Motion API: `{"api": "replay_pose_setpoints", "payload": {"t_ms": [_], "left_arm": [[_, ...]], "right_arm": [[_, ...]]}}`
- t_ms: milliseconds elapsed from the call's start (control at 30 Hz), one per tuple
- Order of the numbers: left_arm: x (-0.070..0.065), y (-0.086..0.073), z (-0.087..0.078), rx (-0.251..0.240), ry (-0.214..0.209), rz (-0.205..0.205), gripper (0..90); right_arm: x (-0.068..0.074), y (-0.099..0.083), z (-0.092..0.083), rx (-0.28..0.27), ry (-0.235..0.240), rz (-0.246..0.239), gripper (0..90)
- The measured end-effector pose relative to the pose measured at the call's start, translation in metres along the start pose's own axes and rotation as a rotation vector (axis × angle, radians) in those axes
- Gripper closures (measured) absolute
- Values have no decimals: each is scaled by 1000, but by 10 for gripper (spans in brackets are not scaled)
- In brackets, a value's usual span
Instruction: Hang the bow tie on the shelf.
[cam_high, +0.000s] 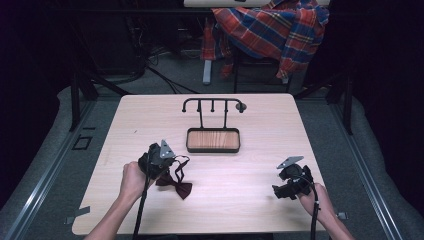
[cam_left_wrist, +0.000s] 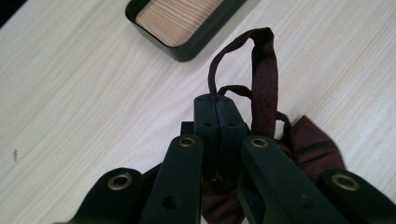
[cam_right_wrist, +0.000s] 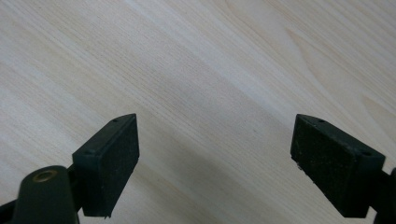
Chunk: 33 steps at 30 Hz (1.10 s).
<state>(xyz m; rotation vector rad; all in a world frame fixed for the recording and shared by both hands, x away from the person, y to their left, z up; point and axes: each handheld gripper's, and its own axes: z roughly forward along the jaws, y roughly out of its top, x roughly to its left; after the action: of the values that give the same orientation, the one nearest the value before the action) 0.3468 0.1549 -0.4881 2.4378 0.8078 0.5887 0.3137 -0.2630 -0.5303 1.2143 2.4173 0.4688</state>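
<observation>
A dark red bow tie (cam_high: 178, 185) lies on the wooden table (cam_high: 250, 200) at the front left, its strap looping up. My left gripper (cam_high: 172, 161) is shut on that strap; in the left gripper view the jaws pinch the thin band (cam_left_wrist: 264, 70) while the bow (cam_left_wrist: 312, 147) hangs to the right. A black stand with hooks (cam_high: 212, 104) rises from a wood-lined tray (cam_high: 213, 140) at the table's middle. My right gripper (cam_high: 279, 192) hovers over bare table at the front right, open, with nothing between its pads (cam_right_wrist: 112, 158).
A plaid shirt (cam_high: 272, 27) hangs over a chair behind the table. The tray's corner (cam_left_wrist: 180, 28) shows ahead of the left gripper. Dark floor and rails surround the table.
</observation>
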Motion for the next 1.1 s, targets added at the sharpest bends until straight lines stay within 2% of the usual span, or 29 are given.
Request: {"api": "replay_pose_setpoints", "payload": {"t_ms": [200,367,433,500,533,767,1100], "left_arm": [[3,0,-7,-21,24,0,895],[5,0,-8,-10,16,-7,895],[6,2,-11,-17,13,-12,895],[7,3,-14,-27,10,-18,895],[8,3,-14,-29,12,-19,895],[16,3,-20,-44,28,-52,894],[21,14,-29,-85,30,-60,894]], "right_arm": [[0,1,0,-1,-1,-6,151],[1,2,0,-7,0,-16,151],[1,1,1,-15,-3,-6,151],[-1,1,-1,-2,-10,-16,151],[-1,0,-1,-8,0,-14,151],[-2,0,-4,-11,-7,-27,151],[-1,-1,-4,-14,1,-24,151]]}}
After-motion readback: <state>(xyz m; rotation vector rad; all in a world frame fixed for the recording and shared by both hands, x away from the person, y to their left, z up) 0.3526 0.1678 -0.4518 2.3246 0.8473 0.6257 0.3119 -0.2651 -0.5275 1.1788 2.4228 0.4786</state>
